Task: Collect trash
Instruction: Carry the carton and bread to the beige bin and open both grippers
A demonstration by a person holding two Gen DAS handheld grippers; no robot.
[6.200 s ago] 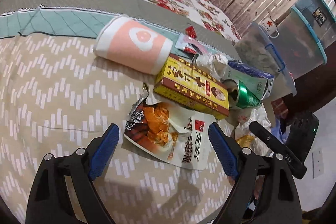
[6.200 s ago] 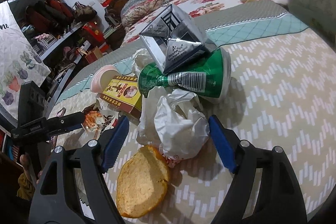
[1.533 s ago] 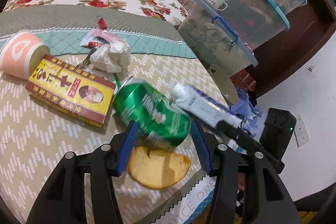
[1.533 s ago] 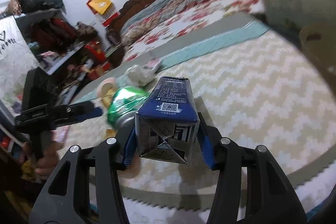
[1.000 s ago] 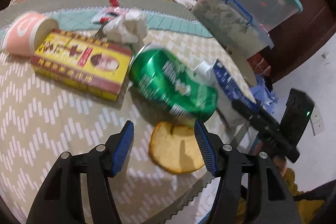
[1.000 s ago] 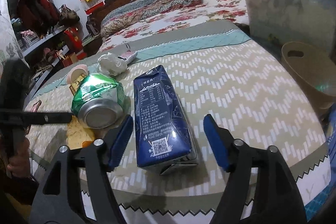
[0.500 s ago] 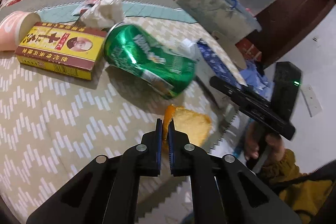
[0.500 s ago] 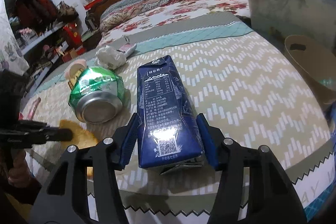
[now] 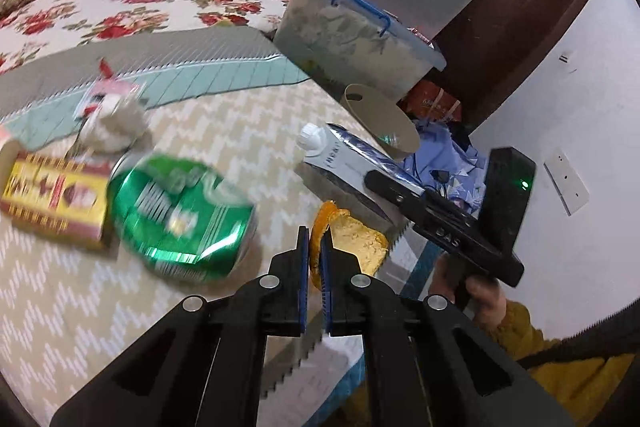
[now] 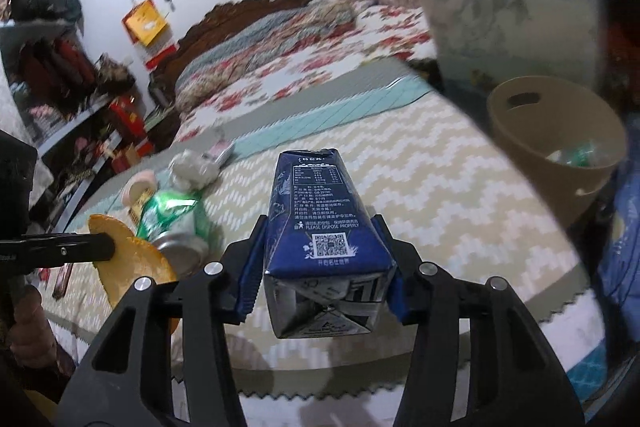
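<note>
My left gripper (image 9: 315, 233) is shut on an orange peel (image 9: 360, 239), which hangs above the table's near edge. In the right wrist view the peel (image 10: 132, 263) sticks out from the left gripper's fingers (image 10: 96, 247). My right gripper (image 10: 320, 227) has a dark blue drink carton (image 10: 320, 203) between its blue pads, which press on both sides as the jaws are closing. The carton (image 9: 340, 155) is lifted, its white cap pointing away. A crushed green can (image 9: 180, 211) lies on the zigzag tablecloth (image 9: 240, 115) left of the peel.
A tan bin (image 10: 560, 147) holding some trash stands off the table's far right edge. Behind it are stacked clear storage boxes (image 9: 360, 27). A yellow box (image 9: 52, 195), a crumpled tissue (image 9: 116, 123) and a pink cup (image 10: 138, 187) lie beyond the can.
The left gripper has risen with the peel clamped in it, clear of the cloth. The right jaws have tightened on the blue carton and raised it off the table.
</note>
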